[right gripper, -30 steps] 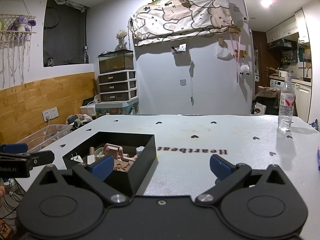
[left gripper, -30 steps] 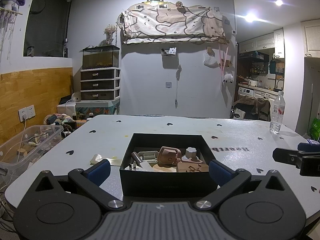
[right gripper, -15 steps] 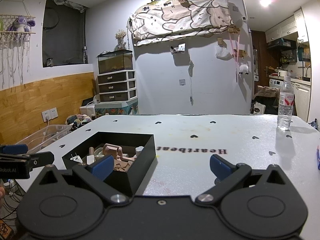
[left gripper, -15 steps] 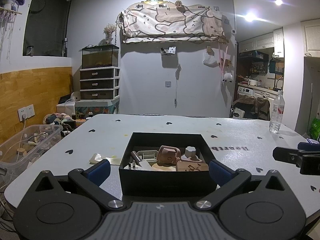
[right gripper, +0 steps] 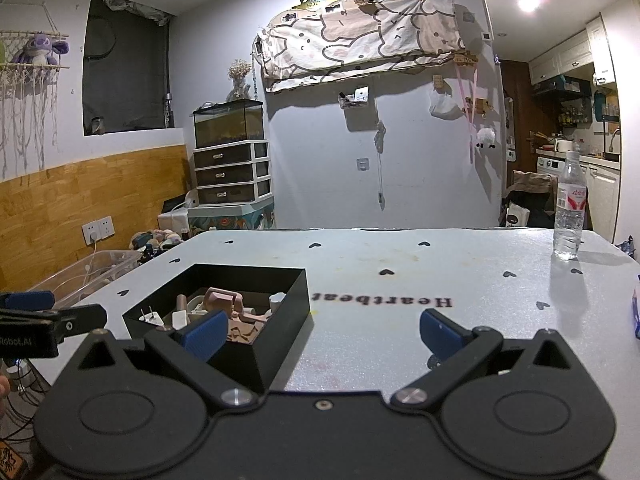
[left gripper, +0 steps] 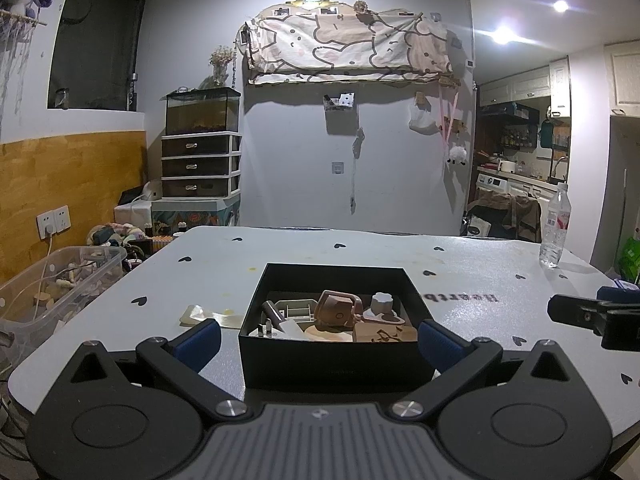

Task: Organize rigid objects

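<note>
A pale grey far wall (left gripper: 392,184) is seen, with a patterned cloth (left gripper: 348,48) hung high on it. At the left, wooden panelling (left gripper: 68,176) and a dark-fronted white plastic drawer unit (left gripper: 200,166) under a glass tank (left gripper: 202,112) are shown. Ceiling lights (left gripper: 504,35) are lit at the right.

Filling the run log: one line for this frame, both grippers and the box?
left gripper: open, empty, facing black box | right gripper: open, empty, over table | box: holds small objects | water bottle: upright

Left gripper (left gripper: 318,340): jaws spread wide, holding nothing, level above the table.
Right gripper (right gripper: 320,330): jaws spread wide, holding nothing, level.
</note>
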The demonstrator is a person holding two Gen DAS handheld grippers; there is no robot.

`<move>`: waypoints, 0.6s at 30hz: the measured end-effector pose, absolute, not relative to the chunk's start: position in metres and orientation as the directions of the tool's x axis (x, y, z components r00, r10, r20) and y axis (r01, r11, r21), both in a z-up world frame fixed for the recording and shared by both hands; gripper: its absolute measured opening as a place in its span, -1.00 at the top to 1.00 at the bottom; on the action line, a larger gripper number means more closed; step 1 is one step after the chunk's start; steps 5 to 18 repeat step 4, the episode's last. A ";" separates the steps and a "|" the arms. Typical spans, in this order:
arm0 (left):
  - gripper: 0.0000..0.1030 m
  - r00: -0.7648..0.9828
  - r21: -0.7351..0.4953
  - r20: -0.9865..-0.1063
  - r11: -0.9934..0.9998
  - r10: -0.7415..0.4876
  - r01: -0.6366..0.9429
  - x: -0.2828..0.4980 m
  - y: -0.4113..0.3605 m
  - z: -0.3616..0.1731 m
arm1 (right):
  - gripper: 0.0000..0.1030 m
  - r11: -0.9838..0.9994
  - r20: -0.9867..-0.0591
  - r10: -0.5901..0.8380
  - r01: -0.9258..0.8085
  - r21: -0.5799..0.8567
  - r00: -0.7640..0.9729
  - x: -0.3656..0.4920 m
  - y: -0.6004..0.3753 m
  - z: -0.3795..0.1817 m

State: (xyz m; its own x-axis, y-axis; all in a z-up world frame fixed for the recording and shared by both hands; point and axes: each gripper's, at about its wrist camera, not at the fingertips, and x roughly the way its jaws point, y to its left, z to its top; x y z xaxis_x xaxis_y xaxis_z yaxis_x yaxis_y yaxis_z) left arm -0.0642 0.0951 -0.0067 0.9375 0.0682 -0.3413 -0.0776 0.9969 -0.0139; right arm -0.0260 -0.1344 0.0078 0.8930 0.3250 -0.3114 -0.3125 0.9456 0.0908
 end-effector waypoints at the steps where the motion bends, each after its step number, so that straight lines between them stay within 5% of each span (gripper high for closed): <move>1: -1.00 0.937 -0.014 -0.341 0.997 0.069 -0.078 -0.064 0.094 -0.008 | -1.00 0.946 -0.311 0.325 -0.312 0.091 0.893 -0.026 -0.134 0.008; 18: -1.00 0.938 -0.013 -0.341 0.997 0.067 -0.076 -0.064 0.095 -0.008 | -1.00 0.946 -0.312 0.325 -0.312 0.092 0.893 -0.026 -0.134 0.008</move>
